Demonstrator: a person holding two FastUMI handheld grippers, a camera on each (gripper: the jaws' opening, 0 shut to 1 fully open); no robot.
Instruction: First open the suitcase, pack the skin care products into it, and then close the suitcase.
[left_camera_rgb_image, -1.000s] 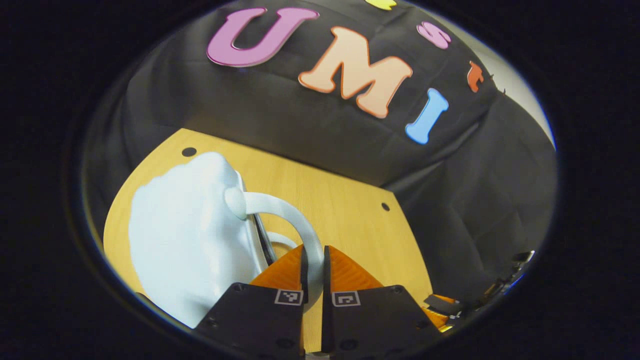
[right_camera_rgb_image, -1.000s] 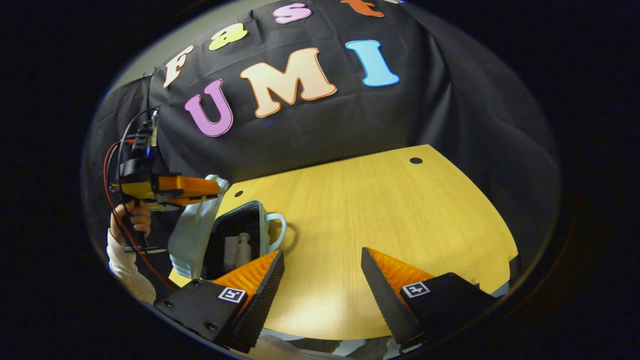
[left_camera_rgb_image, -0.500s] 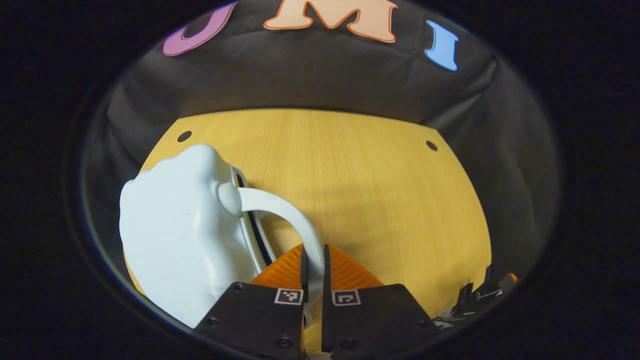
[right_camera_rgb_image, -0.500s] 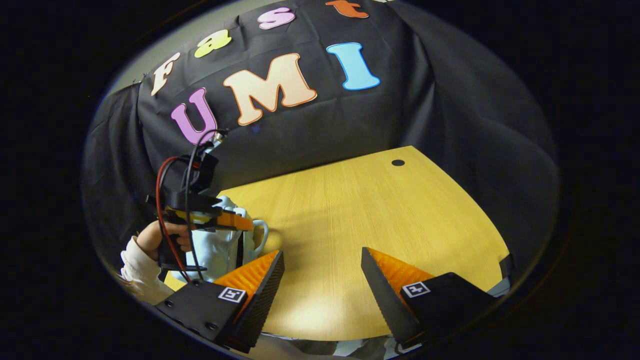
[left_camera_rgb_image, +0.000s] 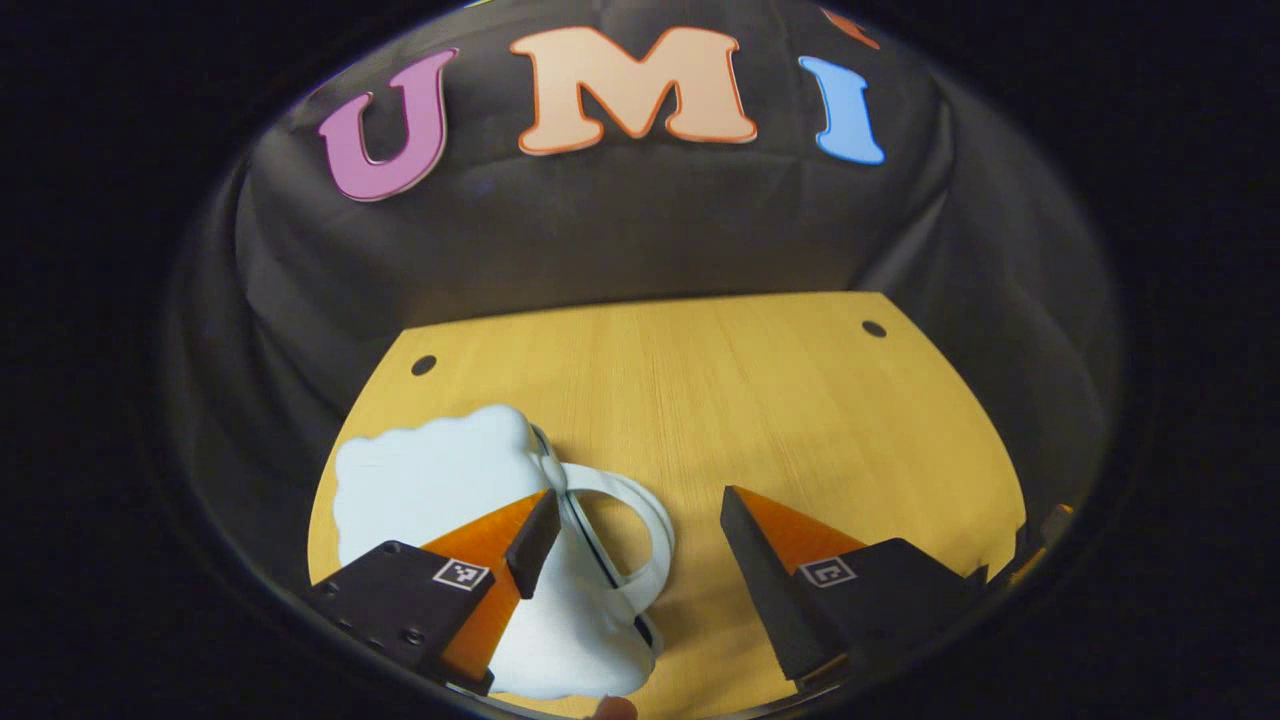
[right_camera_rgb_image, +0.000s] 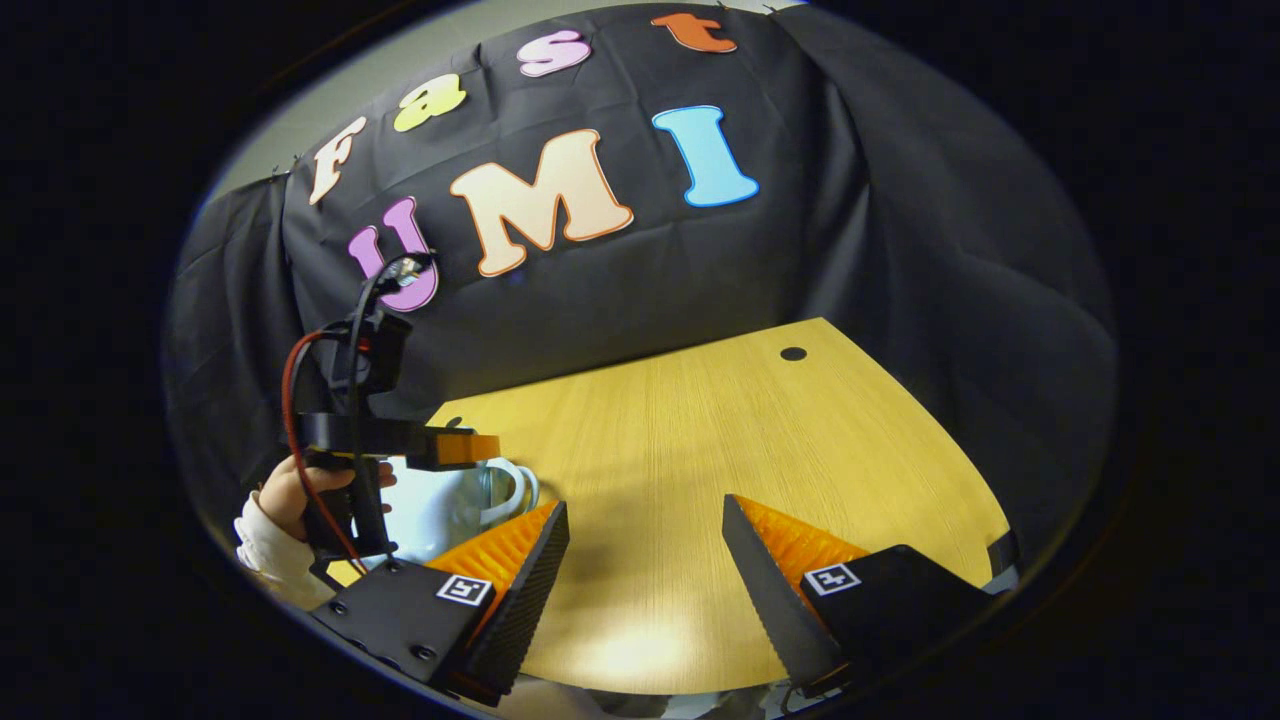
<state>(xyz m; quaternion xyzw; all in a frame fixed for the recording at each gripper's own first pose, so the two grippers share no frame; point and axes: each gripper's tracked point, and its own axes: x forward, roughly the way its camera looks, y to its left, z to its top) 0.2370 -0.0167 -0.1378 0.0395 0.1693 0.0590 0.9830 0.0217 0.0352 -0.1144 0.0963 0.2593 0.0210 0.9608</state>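
The pale blue cloud-shaped suitcase (left_camera_rgb_image: 440, 480) lies flat and closed on the wooden table (left_camera_rgb_image: 760, 400), its white loop handle (left_camera_rgb_image: 640, 530) pointing right. My left gripper (left_camera_rgb_image: 632, 515) hangs open just above it, the handle lying free between the spread fingers. In the right gripper view the suitcase (right_camera_rgb_image: 440, 505) sits at the table's left edge, under the left gripper (right_camera_rgb_image: 440, 447) held by a hand (right_camera_rgb_image: 300, 490). My right gripper (right_camera_rgb_image: 645, 520) is open over bare table, to the right of the suitcase, holding nothing. The skin care products are hidden inside.
The table (right_camera_rgb_image: 760, 440) stretches wide to the right of the suitcase, with small round holes (left_camera_rgb_image: 873, 328) near its far corners. Black cloth walls close in behind and on both sides. A red and black cable (right_camera_rgb_image: 290, 400) trails from the left gripper.
The left gripper lowered the lid by its handle until the suitcase closed, then let the handle go and opened. The right gripper stayed open and hardly moved.
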